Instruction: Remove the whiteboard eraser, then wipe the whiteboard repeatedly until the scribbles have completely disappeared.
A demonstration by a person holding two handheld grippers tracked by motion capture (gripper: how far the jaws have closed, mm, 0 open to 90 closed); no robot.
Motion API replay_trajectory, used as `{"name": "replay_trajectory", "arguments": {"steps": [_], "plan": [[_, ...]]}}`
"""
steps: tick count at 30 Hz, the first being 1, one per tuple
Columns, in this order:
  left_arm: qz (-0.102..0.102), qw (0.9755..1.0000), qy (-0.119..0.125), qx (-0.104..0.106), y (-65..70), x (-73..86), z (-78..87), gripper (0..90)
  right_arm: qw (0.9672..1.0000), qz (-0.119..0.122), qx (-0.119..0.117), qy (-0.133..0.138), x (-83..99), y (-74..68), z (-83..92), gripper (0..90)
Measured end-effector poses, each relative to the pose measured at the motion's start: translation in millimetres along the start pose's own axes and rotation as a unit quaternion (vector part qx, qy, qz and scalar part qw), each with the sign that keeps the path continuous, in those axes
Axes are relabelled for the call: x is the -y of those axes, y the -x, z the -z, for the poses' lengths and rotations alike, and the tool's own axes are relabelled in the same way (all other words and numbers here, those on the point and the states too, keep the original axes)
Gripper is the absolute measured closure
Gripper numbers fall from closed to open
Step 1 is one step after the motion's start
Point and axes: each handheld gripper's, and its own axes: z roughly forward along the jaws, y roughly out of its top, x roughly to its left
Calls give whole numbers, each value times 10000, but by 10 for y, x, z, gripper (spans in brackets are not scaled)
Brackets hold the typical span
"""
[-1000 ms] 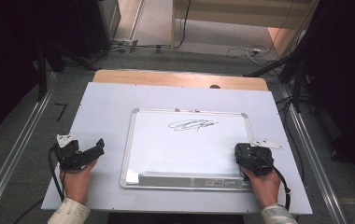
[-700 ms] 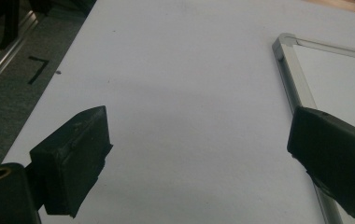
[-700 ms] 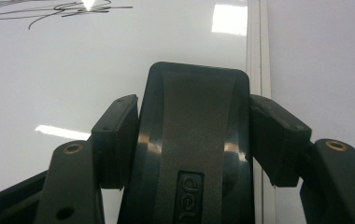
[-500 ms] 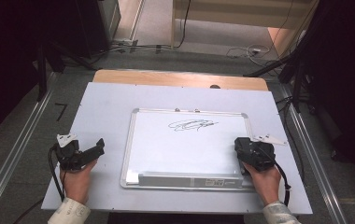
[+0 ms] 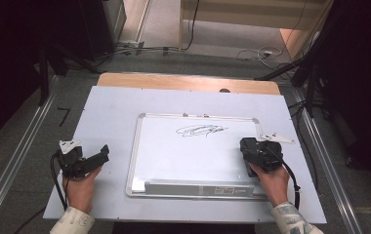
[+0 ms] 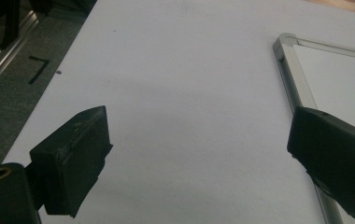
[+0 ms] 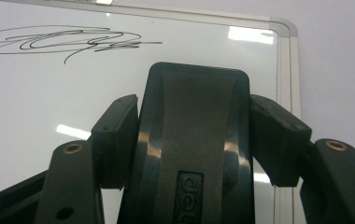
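While tongs (image 7: 194, 140) clamp it, eraser (image 7: 192, 140) looks black, perhaps glossy.

Raised letters "del" on black eraser (image 7: 192, 154) (rest cut off), unreadable scribble (image 7: 68, 42) on whiteboard (image 7: 26, 107)

- Your black eraser (image 7: 194, 144) is a rounded block with a glossy ridged top and pale embossed lettering near its lower end. It sits clamped between the right gripper's (image 5: 257, 152) jaws, at the whiteboard's right side.
- Your whiteboard (image 5: 174, 161) lies flat on the table, silver-framed with rounded corners, landscape to you.
- A black scribble (image 5: 200, 130) sits near its far edge, just beyond the eraser.
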Motion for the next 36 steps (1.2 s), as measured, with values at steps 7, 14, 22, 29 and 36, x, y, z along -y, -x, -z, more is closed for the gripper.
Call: {"name": "replay_trajectory", "arguments": {"steps": [7,14,22,29,36], "plan": [[9,10000,-2,8,-5,1,-5,63,10000,34,-68,-14,-90,-53,-62,354],[27,10000,4,7,-7,-2,-3,63,9999,53,-117,-28,-212,-115,-158,354],[26,10000,4,5,-16,-1,-1,64,9998,166,-137,-22,-310,-190,-251,354],[32,10000,19,7,-11,0,2,63,9997,168,-180,-58,-333,-219,-308,354],[27,10000,4,7,-15,1,3,63,9997,127,-186,-71,-350,-198,-362,354]]}}
